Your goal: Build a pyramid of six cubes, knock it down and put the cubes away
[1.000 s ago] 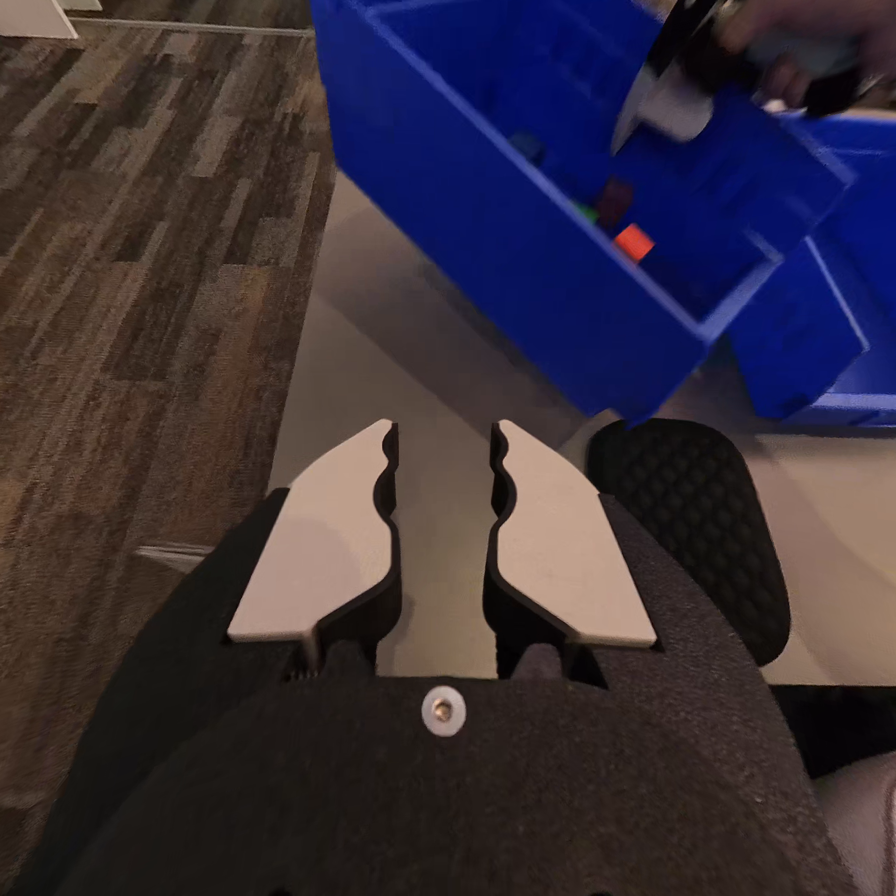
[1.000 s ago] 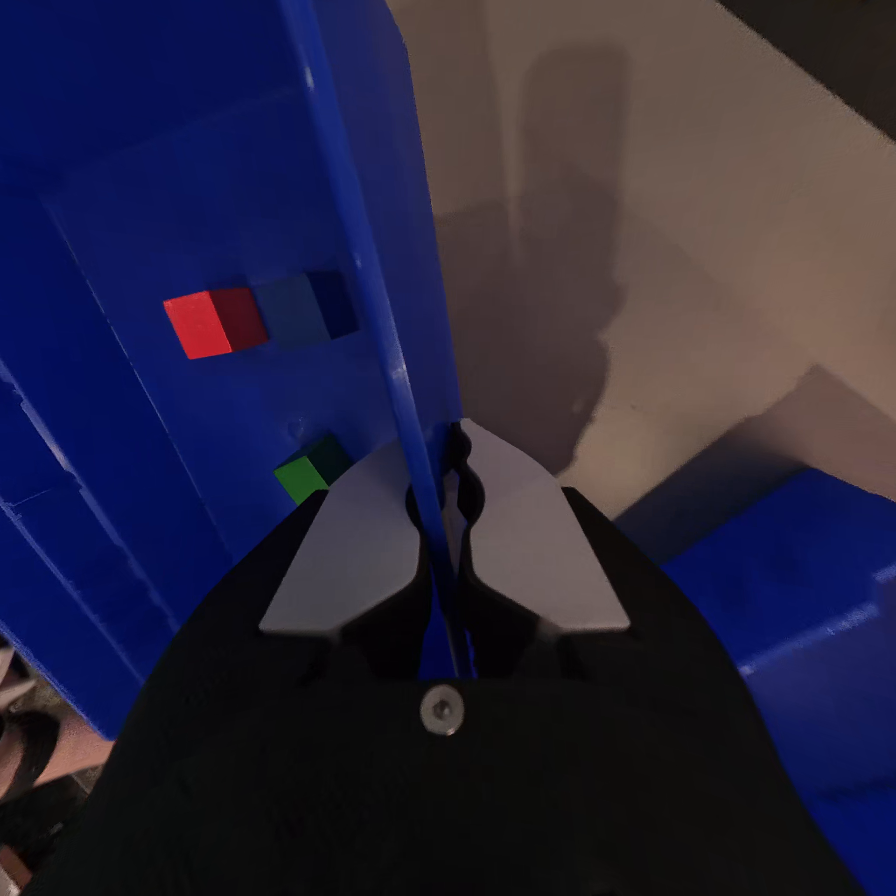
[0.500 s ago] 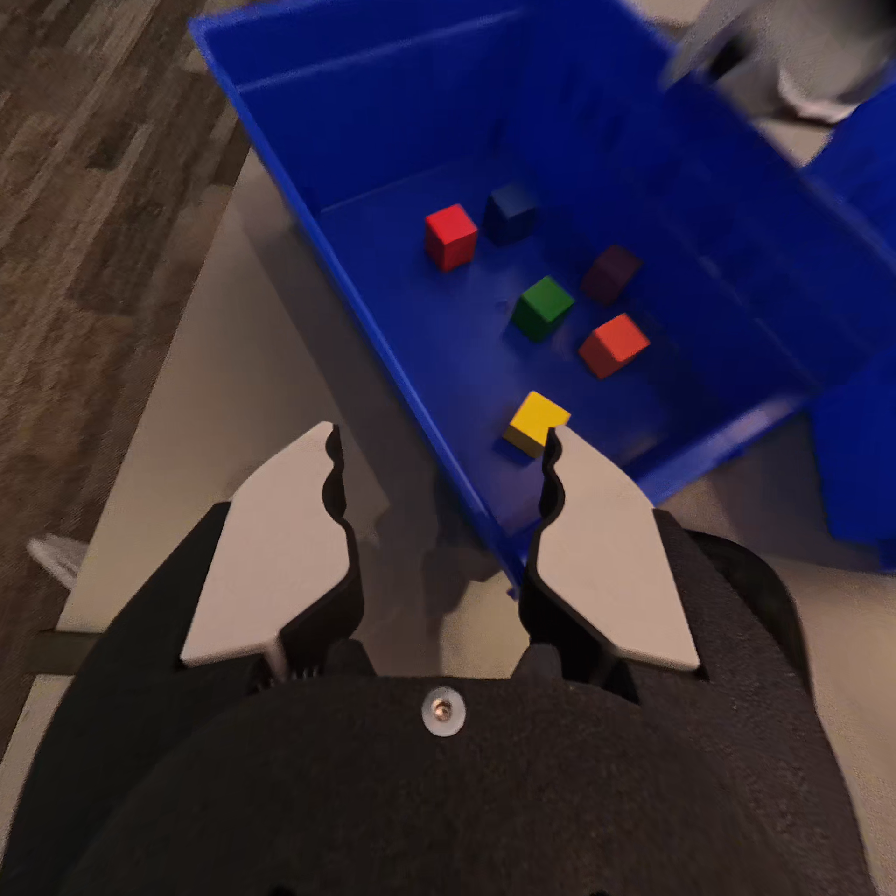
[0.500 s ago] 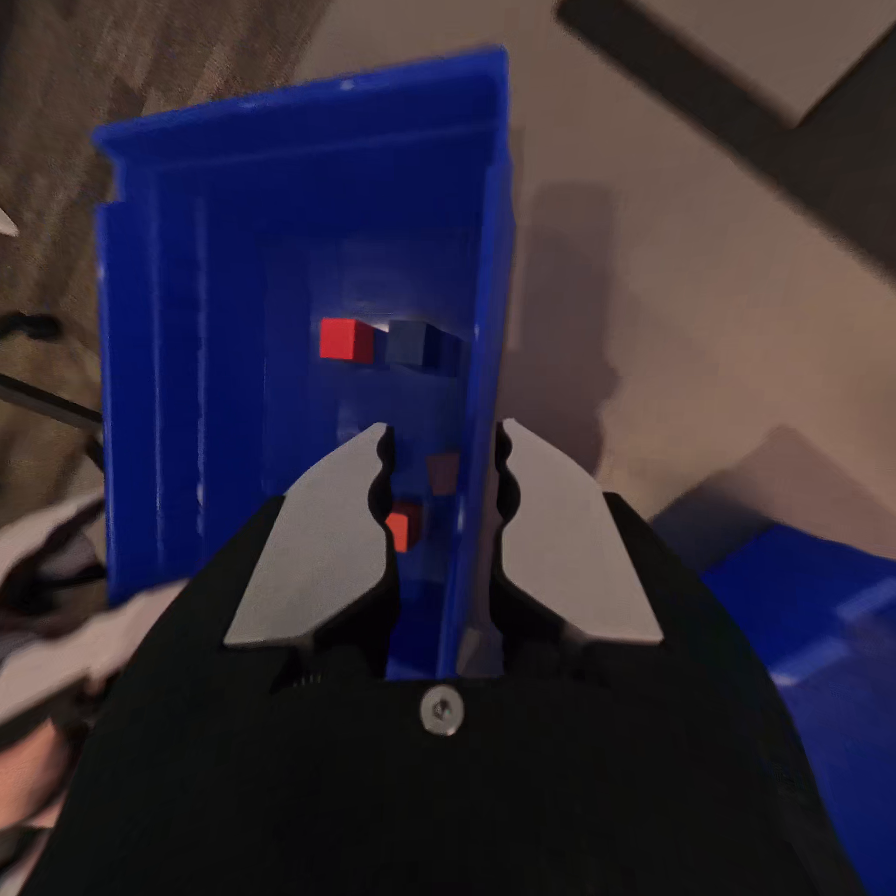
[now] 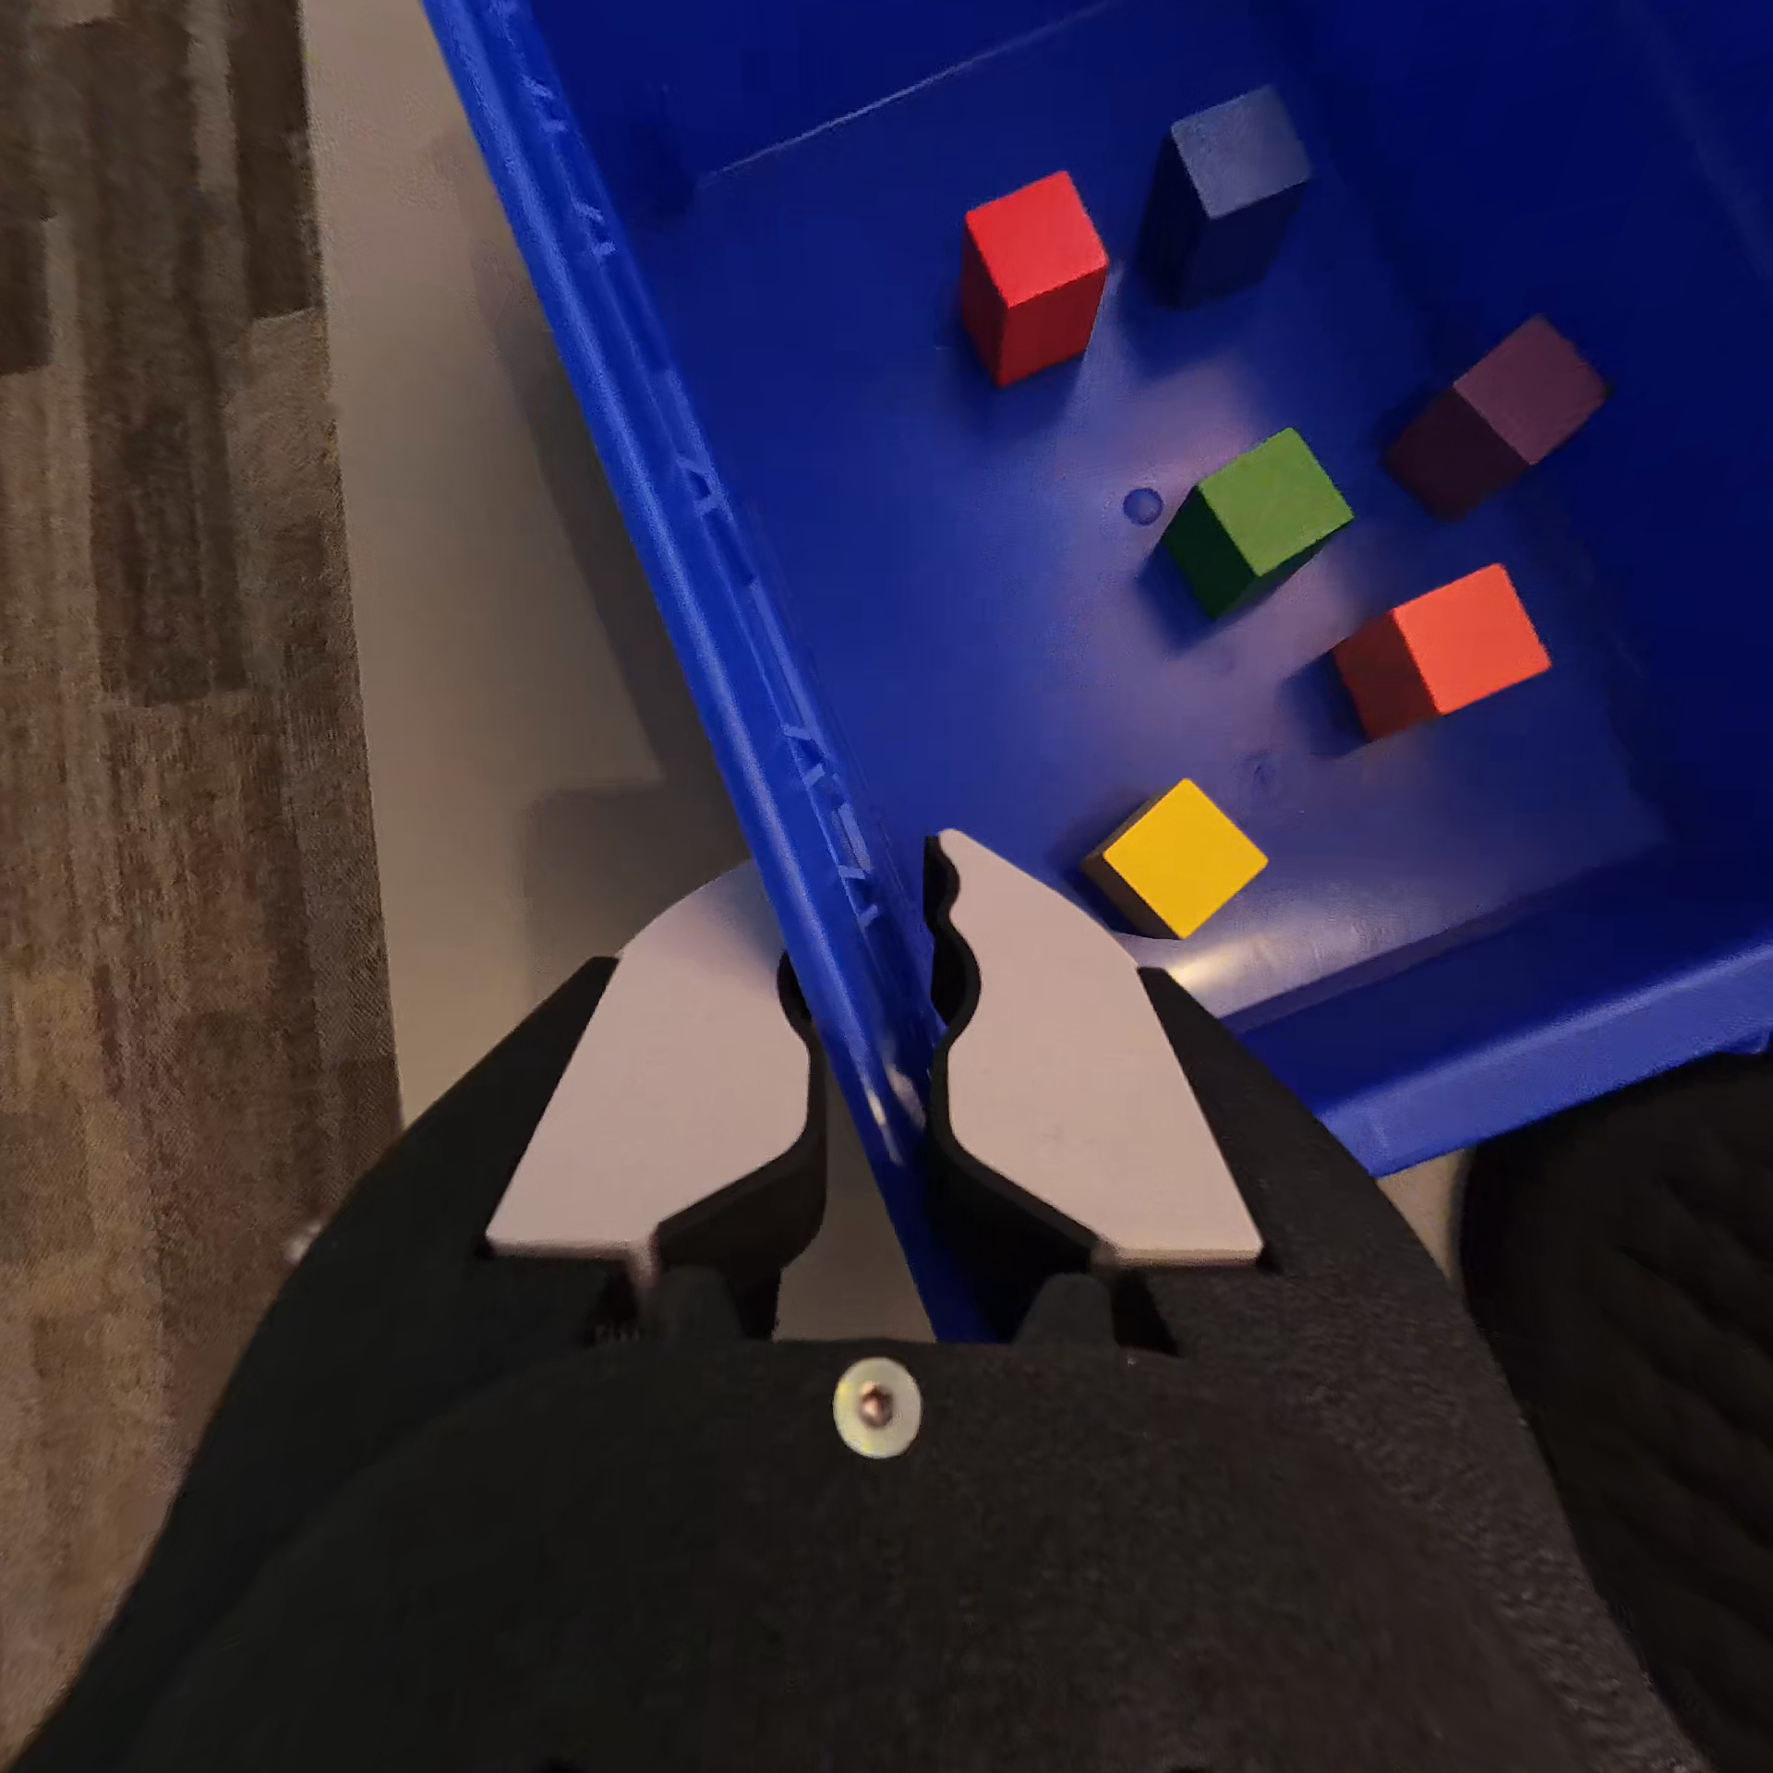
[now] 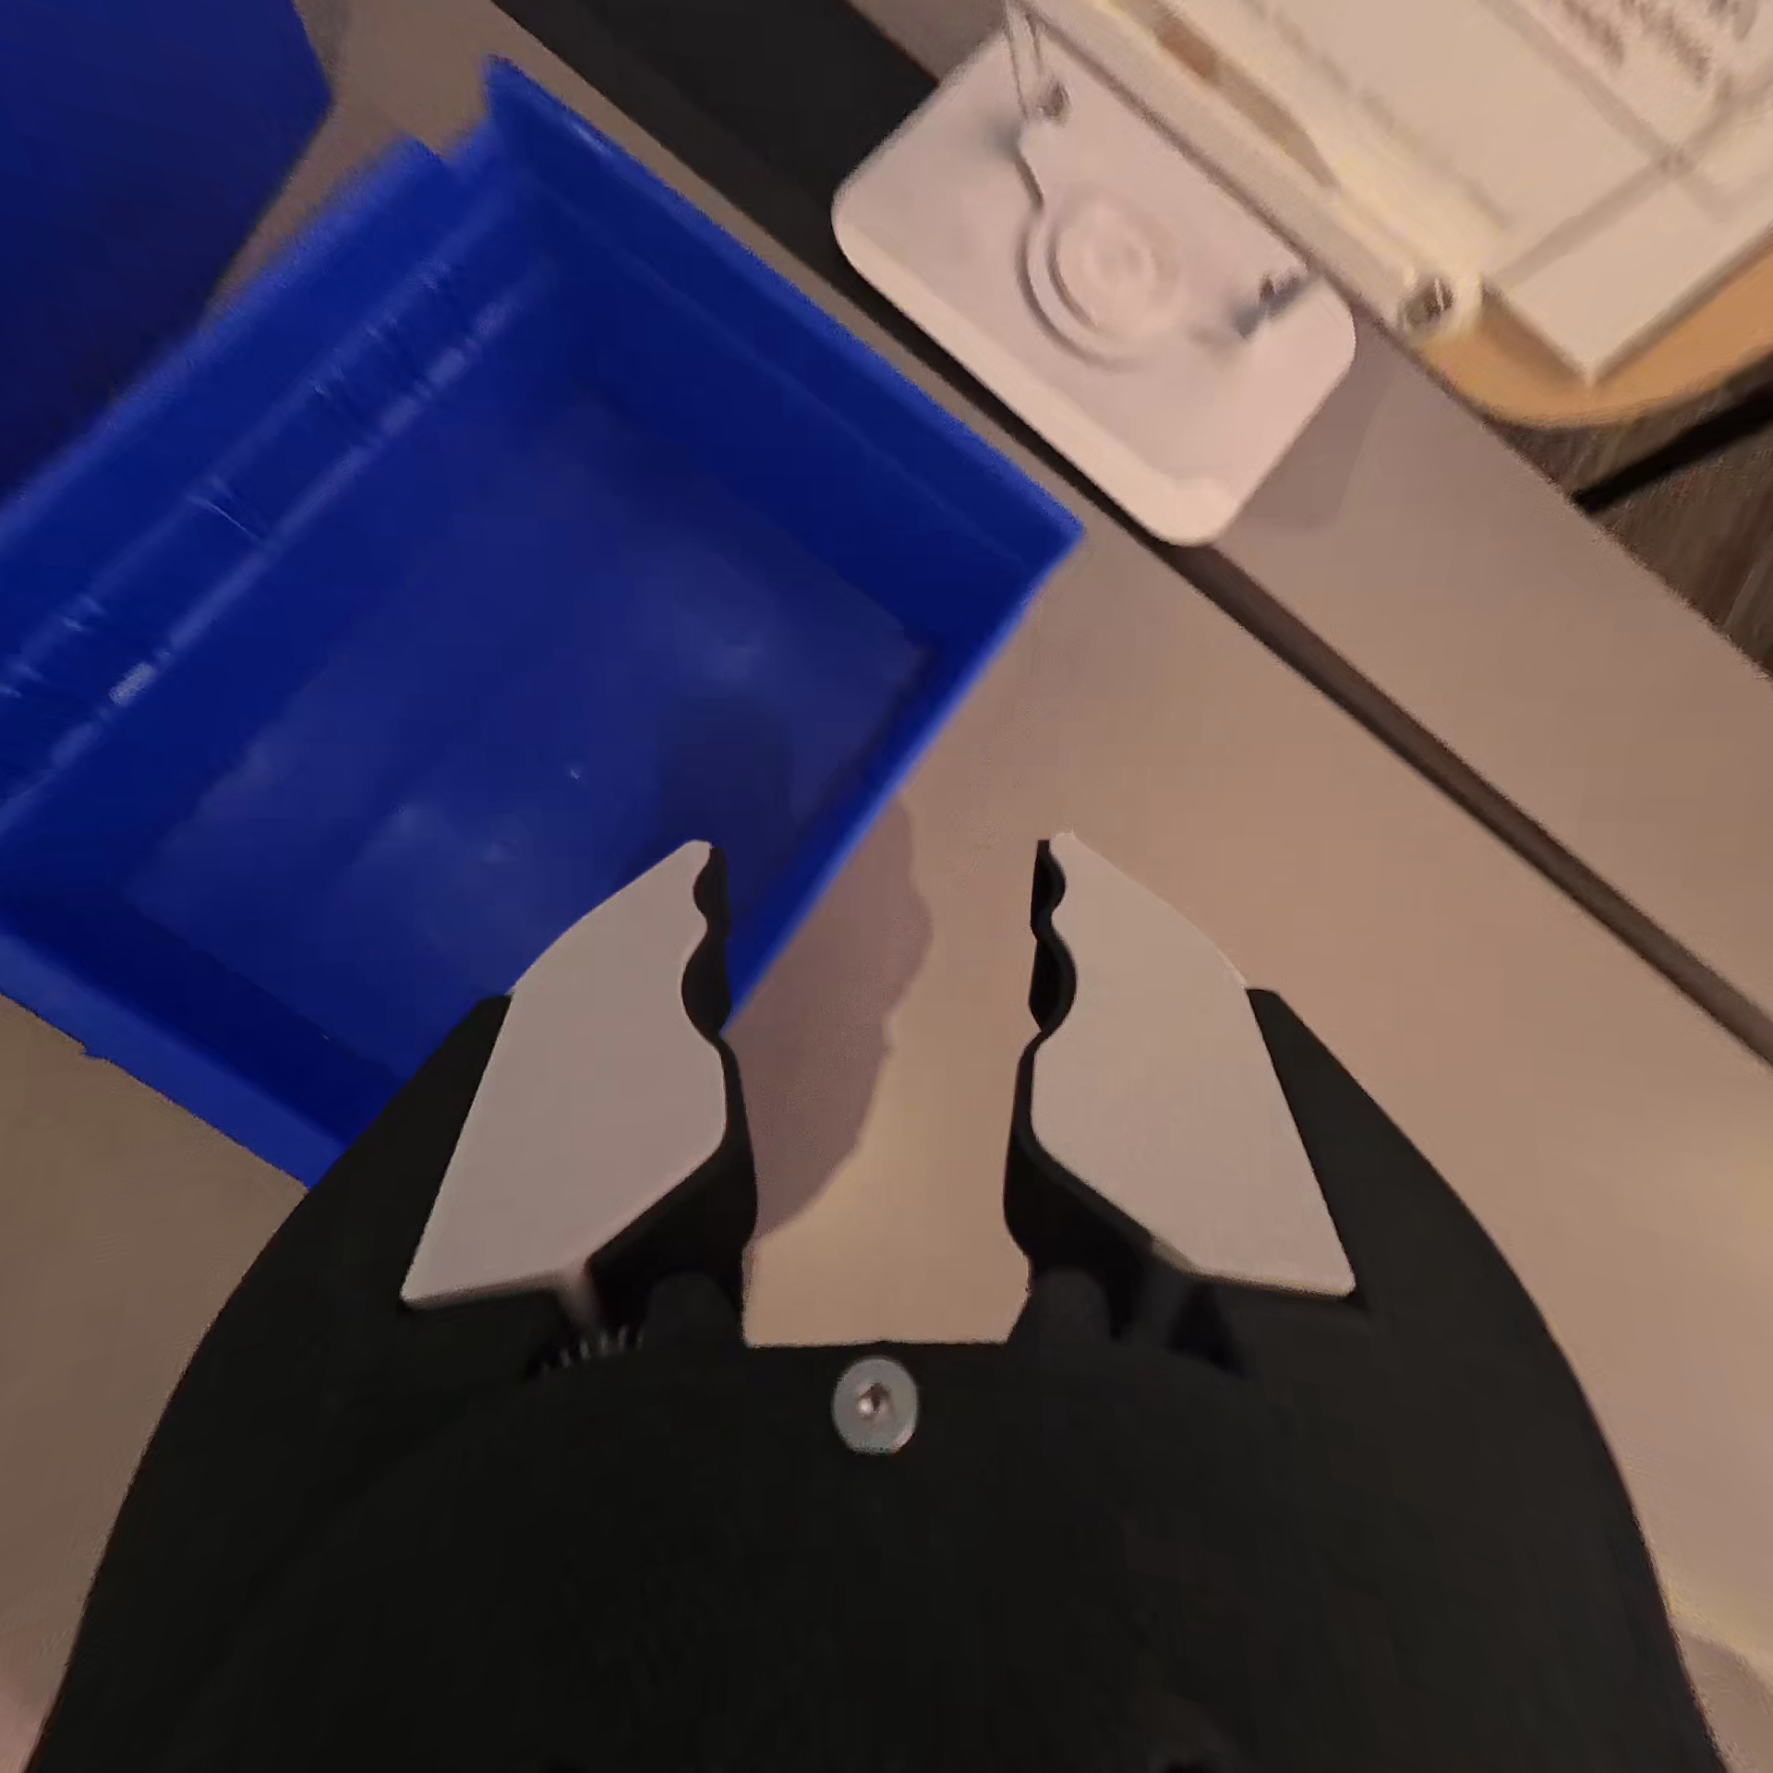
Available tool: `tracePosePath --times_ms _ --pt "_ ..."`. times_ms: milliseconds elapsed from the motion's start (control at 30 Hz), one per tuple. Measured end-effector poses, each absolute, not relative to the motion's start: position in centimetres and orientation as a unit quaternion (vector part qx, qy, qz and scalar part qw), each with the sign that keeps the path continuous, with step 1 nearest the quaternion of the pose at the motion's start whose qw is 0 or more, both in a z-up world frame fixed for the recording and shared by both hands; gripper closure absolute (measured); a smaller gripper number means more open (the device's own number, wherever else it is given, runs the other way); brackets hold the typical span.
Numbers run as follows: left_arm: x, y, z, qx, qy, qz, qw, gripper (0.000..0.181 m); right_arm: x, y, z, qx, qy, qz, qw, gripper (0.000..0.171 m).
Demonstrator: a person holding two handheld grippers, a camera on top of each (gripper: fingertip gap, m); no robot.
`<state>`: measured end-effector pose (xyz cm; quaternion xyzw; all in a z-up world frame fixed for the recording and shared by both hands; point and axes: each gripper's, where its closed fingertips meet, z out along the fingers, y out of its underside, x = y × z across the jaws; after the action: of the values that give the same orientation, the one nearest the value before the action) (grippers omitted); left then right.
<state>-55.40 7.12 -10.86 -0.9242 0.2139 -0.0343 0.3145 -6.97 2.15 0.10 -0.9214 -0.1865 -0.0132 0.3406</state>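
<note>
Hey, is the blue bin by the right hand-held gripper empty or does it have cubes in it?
Empty, as far as shown. The right wrist view shows only bare blue floor inside that blue bin, though the picture is blurred and the hand-held gripper hides its near corner.

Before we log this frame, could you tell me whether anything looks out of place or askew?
Nothing looks spilled or damaged. All six cubes lie loose in the blue bin, scattered rather than stacked. The left gripper has its jaws around the bin's side wall; the right gripper hangs open beside a second blue bin.
</note>
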Motion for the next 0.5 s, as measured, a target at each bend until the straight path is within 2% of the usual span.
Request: tracePosePath --times_ms 200,400,500 --pt "-54.2 8.6 -10.9 -0.918 0.259 -0.031 0.300 0.167 -3.8 0.0 -4.0 -0.942 -0.148 0.024 0.299 0.109" --pt "-52.8 8.5 -10.9 -0.909 0.285 -0.036 0.302 0.164 -5.5 0.6 -5.1 -0.945 -0.135 0.058 0.292 0.104" --pt "-52.1 8.2 -10.9 -0.904 0.299 -0.038 0.302 0.160 -5.7 0.9 -5.5 -0.950 -0.138 0.030 0.279 0.101"
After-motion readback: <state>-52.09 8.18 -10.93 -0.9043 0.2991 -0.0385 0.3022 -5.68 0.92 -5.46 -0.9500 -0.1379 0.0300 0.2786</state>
